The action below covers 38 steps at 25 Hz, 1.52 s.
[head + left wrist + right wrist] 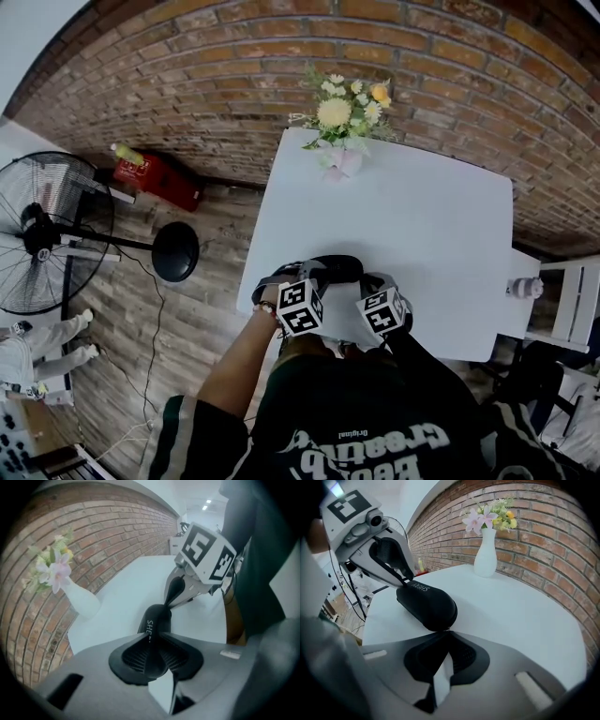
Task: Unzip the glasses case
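A black zipped glasses case (pixel 330 269) lies on the white table (pixel 422 216), close to its near edge. In the left gripper view, my left gripper (pixel 155 640) is clamped on one end of the case (pixel 157 620), which sits squeezed between the pads. In the right gripper view, my right gripper (pixel 448 632) is shut, with its tips against the other end of the case (pixel 426 604). I cannot tell whether something thin is pinched there. No zipper pull shows. Each view shows the other gripper at the far end: the left gripper (pixel 408 580) and the right gripper (pixel 169 603).
A white vase of flowers (pixel 339 155) stands at the table's far edge, before a brick wall. A standing fan (pixel 42 230) and a red object (pixel 159 178) are on the wooden floor to the left. A white chair (pixel 572 300) is at the right.
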Motion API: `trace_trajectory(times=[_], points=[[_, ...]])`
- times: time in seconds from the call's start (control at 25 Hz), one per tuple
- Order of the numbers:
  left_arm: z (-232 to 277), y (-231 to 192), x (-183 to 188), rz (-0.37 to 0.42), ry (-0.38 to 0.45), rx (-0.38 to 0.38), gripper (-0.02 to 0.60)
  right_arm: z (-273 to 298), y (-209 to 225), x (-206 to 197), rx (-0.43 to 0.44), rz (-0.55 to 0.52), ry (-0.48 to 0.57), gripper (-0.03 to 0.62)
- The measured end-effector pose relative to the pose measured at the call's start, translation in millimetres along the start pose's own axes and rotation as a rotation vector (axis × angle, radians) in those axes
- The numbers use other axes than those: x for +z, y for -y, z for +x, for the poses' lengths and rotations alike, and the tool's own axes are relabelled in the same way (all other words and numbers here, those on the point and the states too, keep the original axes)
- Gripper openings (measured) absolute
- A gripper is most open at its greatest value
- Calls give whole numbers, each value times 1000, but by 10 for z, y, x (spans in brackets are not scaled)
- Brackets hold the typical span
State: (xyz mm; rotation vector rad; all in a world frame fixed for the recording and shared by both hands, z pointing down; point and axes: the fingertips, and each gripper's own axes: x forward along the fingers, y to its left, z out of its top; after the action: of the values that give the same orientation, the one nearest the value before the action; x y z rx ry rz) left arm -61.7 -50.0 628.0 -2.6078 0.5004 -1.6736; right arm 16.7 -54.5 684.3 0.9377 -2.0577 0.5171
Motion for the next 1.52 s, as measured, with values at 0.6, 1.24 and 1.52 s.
trace_trajectory(times=[0.6, 1.24, 1.52], points=[[82, 106, -206, -353, 42, 91, 52, -151, -184, -181, 49, -38, -7, 14], [133, -213, 89, -332, 48, 182, 80, -147, -585, -150, 133, -191, 4, 14], [250, -165, 133, -334, 62, 152, 0, -134, -546, -142, 125, -171, 8, 14]])
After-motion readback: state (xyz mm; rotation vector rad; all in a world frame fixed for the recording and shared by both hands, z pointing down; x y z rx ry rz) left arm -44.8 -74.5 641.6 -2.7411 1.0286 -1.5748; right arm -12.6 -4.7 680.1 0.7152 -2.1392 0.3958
